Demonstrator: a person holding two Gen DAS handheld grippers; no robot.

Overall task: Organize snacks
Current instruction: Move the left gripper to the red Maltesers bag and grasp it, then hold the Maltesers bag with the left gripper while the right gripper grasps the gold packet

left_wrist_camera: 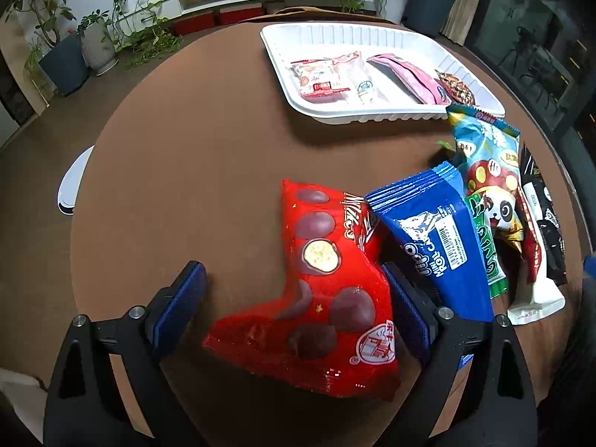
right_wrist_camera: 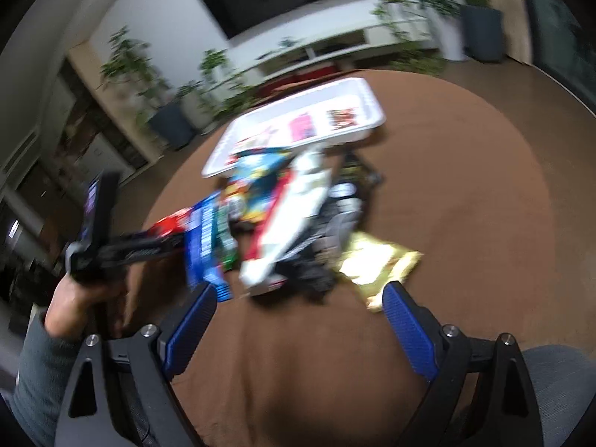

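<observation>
- While its blue pads stand wide apart, the left hand-held gripper (left_wrist_camera: 294, 298) straddles a red chocolate-ball packet (left_wrist_camera: 327, 298) on the round brown bench (left_wrist_camera: 186, 186); whether the pads touch it, I cannot tell.
- Just right of that packet lies a blue roll-cake packet (left_wrist_camera: 436, 238), then a panda-print bag (left_wrist_camera: 488, 178) and a white-and-red wrapper (left_wrist_camera: 536, 290), all overlapping.
- Beyond them, a white tray (left_wrist_camera: 372, 33) holds several packets, among them a pink pouch (left_wrist_camera: 409, 78).
- In the blurred right wrist view, the right hand-held gripper (right_wrist_camera: 298, 313) is spread with nothing between its pads, just short of the pile, a gold packet (right_wrist_camera: 376, 260) by its right finger.
</observation>
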